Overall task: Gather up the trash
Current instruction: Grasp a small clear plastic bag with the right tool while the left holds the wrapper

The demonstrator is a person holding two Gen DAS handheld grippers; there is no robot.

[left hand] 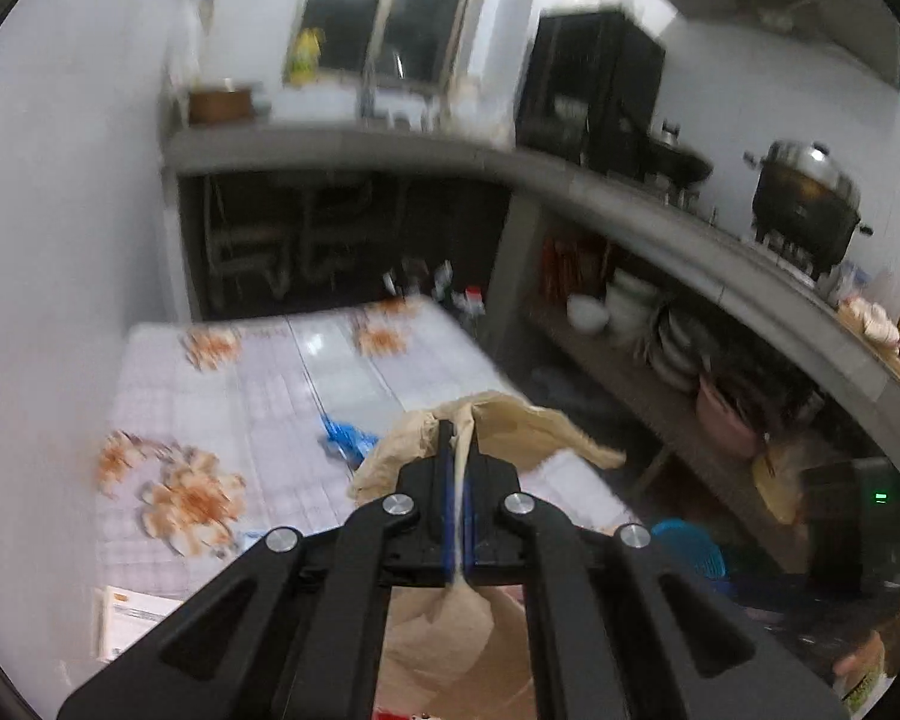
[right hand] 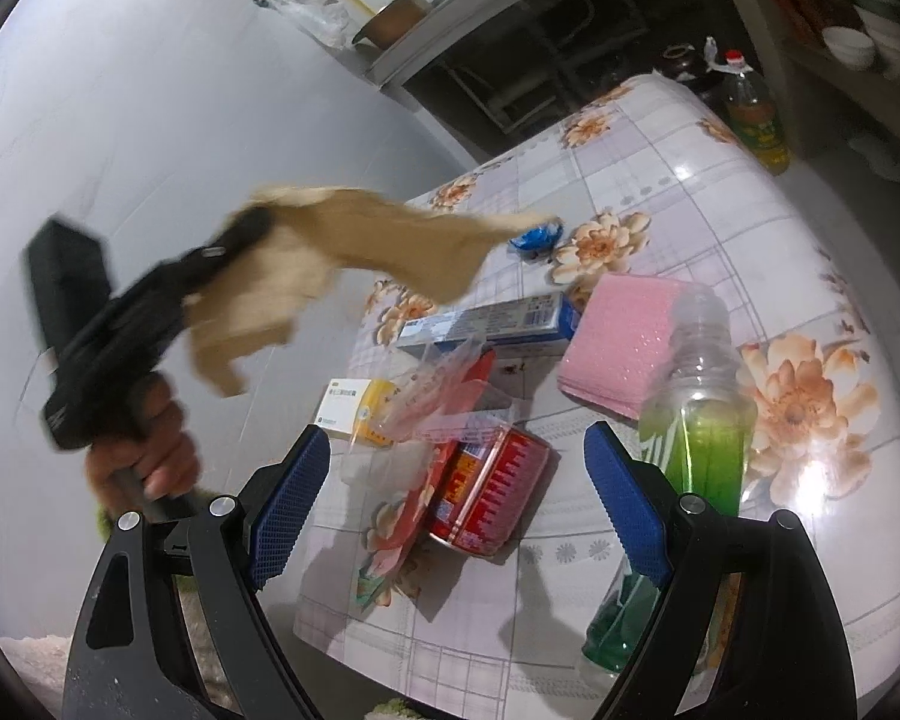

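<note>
My left gripper [left hand: 459,438] is shut on a crumpled tan paper bag [left hand: 510,426], lifted above the floral table [left hand: 240,384]. From the right wrist view the same left gripper [right hand: 258,219] is in a person's hand at the left, and the tan paper bag [right hand: 378,240] hangs from it over the table's left edge. My right gripper [right hand: 456,498] stands open above a red can [right hand: 492,492] lying on its side. A clear plastic wrapper [right hand: 444,396] lies just beyond the can. A small blue wrapper [right hand: 537,238] lies farther back on the table [right hand: 720,192].
A green-liquid bottle [right hand: 696,420] stands by the right finger. A pink sponge [right hand: 624,336], a blue-and-white box [right hand: 492,324] and a yellow-and-white box [right hand: 360,408] lie on the table. An oil bottle [right hand: 756,114] stands beyond the far edge. A concrete counter [left hand: 630,192] with pots runs along the right.
</note>
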